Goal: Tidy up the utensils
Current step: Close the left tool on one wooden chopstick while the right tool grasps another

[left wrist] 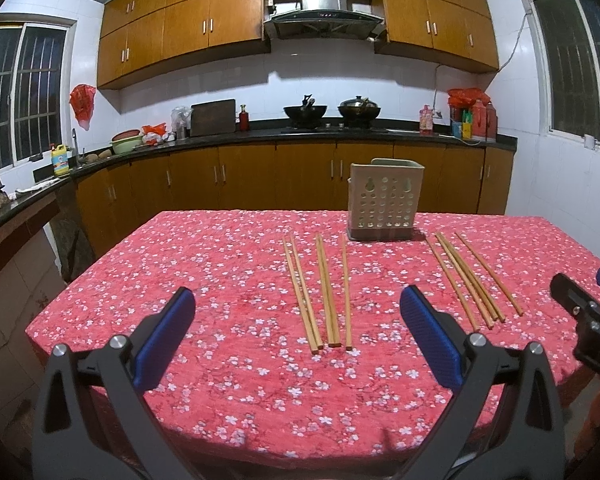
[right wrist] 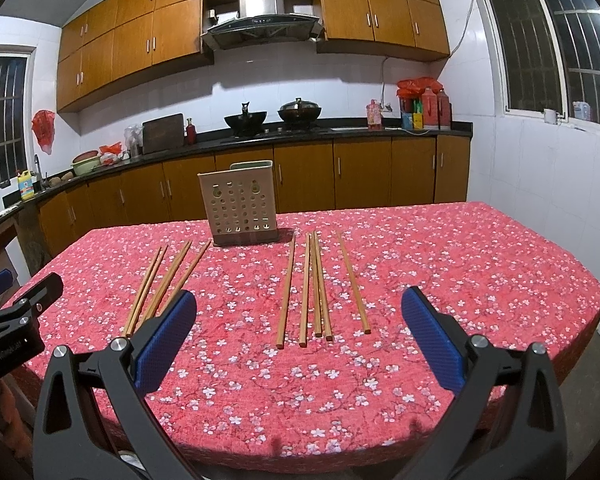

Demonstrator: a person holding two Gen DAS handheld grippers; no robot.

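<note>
Several wooden chopsticks lie in two loose rows on the red flowered tablecloth [left wrist: 220, 264]. The left row [left wrist: 325, 292] lies straight ahead of my left gripper [left wrist: 297, 292], which is open and holds nothing, hovering above the table's near edge. The right row [right wrist: 317, 288] lies ahead of my right gripper [right wrist: 299, 295], also open and holding nothing. A beige perforated utensil holder [left wrist: 384, 200] stands upright behind both rows, near the far edge. The left wrist view also shows the right row [left wrist: 466, 280] and the right gripper [left wrist: 582, 280]. The right wrist view shows the left row [right wrist: 147, 288] and the holder [right wrist: 240, 204].
The tablecloth [right wrist: 460, 264] is bare to the left and right of the chopsticks. Behind the table runs a dark counter [left wrist: 260, 136] with two woks, bottles and basins over wooden cabinets. The left gripper [right wrist: 24, 280] shows at the right wrist view's left edge.
</note>
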